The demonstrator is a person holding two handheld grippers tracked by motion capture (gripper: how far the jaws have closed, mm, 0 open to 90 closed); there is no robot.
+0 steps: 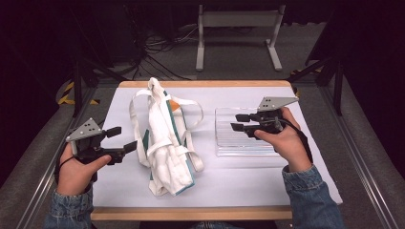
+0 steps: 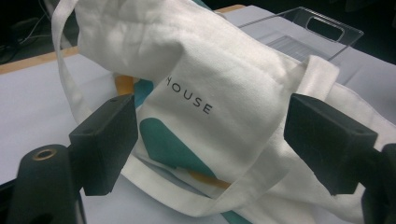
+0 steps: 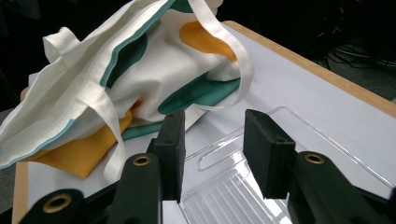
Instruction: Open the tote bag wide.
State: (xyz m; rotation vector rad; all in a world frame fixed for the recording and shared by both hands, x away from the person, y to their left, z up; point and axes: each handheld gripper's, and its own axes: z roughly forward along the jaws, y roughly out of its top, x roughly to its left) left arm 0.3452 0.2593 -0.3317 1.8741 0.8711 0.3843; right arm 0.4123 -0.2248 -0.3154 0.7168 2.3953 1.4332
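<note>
Both grippers (image 1: 120, 139) (image 1: 240, 122) beside bag (image 1: 165, 143)

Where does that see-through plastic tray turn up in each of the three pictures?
High view: the clear tray lies right of centre, under the right gripper.
Left gripper view: top right, behind the cloth bag.
Right gripper view: bottom centre, between the fingers.
Shared landmark: the cloth bag beside it.
</note>
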